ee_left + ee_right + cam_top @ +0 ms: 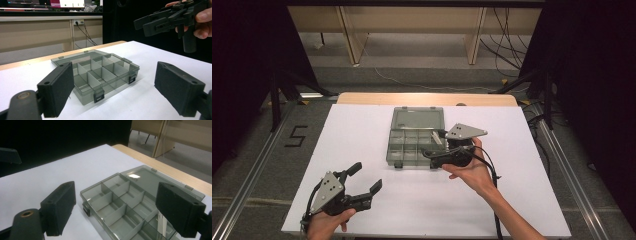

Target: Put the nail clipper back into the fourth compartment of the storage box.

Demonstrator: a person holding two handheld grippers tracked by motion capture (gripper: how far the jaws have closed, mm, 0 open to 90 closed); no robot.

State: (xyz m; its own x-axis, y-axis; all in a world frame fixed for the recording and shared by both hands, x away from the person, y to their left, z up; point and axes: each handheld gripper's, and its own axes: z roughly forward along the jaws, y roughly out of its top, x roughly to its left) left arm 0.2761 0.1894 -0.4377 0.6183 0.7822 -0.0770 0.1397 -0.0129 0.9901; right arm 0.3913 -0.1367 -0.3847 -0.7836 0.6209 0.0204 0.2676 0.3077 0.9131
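Note:
A smoky grey compartment box (412, 145) lies at the middle of the white table, its lid (418, 119) folded flat behind it. A thin white piece (161, 222) stands in one right-hand compartment. My right gripper (434, 144) hovers over the box's right side, held in a hand, jaws open and empty. In the right gripper view the gripper (120, 207) looks down on the dividers (117, 202). My left gripper (367, 176) rests near the table's front left, open and empty. In the left gripper view the gripper (117, 87) faces the box (100, 72), and the right gripper (162, 21) shows above.
White sheet (362, 135) covers the table, with a wooden edge (427, 98) at the far side. Metal rails (257, 165) run along both sides on the floor, with a taped mark (296, 136) at the left. Desk legs (349, 35) and cables (507, 40) stand beyond.

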